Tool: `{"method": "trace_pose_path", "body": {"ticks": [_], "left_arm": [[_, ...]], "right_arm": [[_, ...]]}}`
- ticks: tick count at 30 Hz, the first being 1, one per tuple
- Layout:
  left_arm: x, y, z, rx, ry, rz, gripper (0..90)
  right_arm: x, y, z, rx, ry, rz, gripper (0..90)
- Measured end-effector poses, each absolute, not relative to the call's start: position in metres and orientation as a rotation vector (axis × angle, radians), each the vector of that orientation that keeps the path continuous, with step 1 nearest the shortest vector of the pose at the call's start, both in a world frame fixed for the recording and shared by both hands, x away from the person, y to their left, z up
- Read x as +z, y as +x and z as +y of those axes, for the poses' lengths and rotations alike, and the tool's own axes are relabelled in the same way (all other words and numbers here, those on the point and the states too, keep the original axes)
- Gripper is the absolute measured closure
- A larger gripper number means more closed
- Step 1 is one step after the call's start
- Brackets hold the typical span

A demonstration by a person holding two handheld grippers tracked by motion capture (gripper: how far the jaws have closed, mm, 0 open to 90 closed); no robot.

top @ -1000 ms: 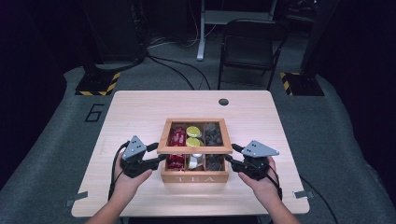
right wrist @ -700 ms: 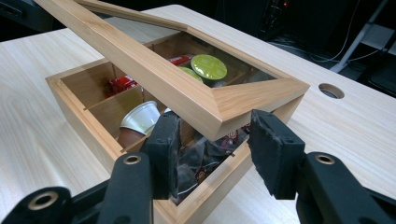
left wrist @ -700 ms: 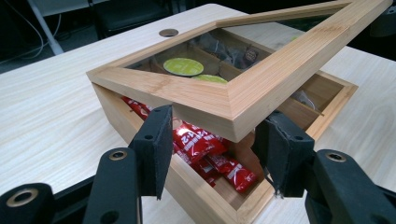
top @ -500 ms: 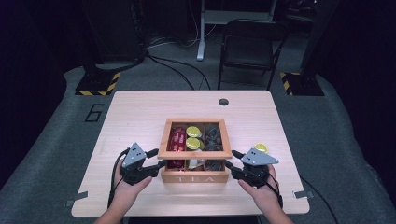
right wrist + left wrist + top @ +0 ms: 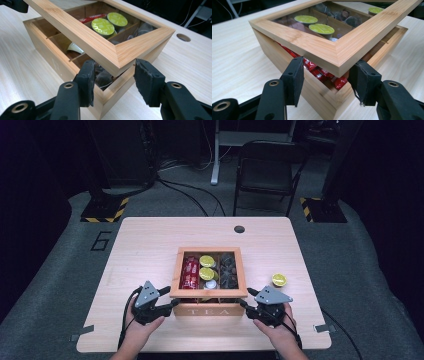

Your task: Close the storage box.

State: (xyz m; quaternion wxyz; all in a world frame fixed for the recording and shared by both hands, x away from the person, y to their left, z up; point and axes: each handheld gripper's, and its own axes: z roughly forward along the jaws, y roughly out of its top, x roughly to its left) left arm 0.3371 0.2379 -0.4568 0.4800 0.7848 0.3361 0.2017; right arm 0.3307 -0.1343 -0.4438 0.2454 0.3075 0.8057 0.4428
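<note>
A light wooden table (image 5: 150,245) serves as the landmark. On its right part lies a small round yellow-green capsule (image 5: 279,279), and near its far edge sits a dark round cable hole (image 5: 239,229). Beyond the table's far edge stands a black folding chair (image 5: 264,175). Off its far left corner rests a black base with yellow-black hazard stripes (image 5: 104,209), and another (image 5: 320,209) off its far right corner.

"TEA" on box front (image 5: 208,311); "6" on floor mat (image 5: 101,240)
</note>
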Motion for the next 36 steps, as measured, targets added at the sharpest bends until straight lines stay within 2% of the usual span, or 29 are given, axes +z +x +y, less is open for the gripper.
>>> {"method": "trace_pose_path", "body": {"ticks": [14,16,18,21,36], "left_arm": [[-0.472,0.334,0.235,0.431,2.008,0.840,45.1],[-0.473,0.334,0.234,0.435,2.014,0.852,42.9],[-0.474,0.333,0.233,0.411,2.037,0.853,35.1],[-0.472,0.332,0.233,0.412,2.008,0.855,31.1],[-0.472,0.333,0.243,0.360,1.990,0.865,28.3]], "right_arm": [[-0.463,0.335,-0.133,1.178,0.919,2.295,47.8],[-0.464,0.336,-0.132,1.161,0.923,2.318,47.6],[-0.463,0.335,-0.133,1.182,0.928,2.321,44.1],[-0.460,0.335,-0.136,1.205,0.941,2.312,40.2],[-0.462,0.337,-0.144,1.238,0.959,2.305,35.3]]}}
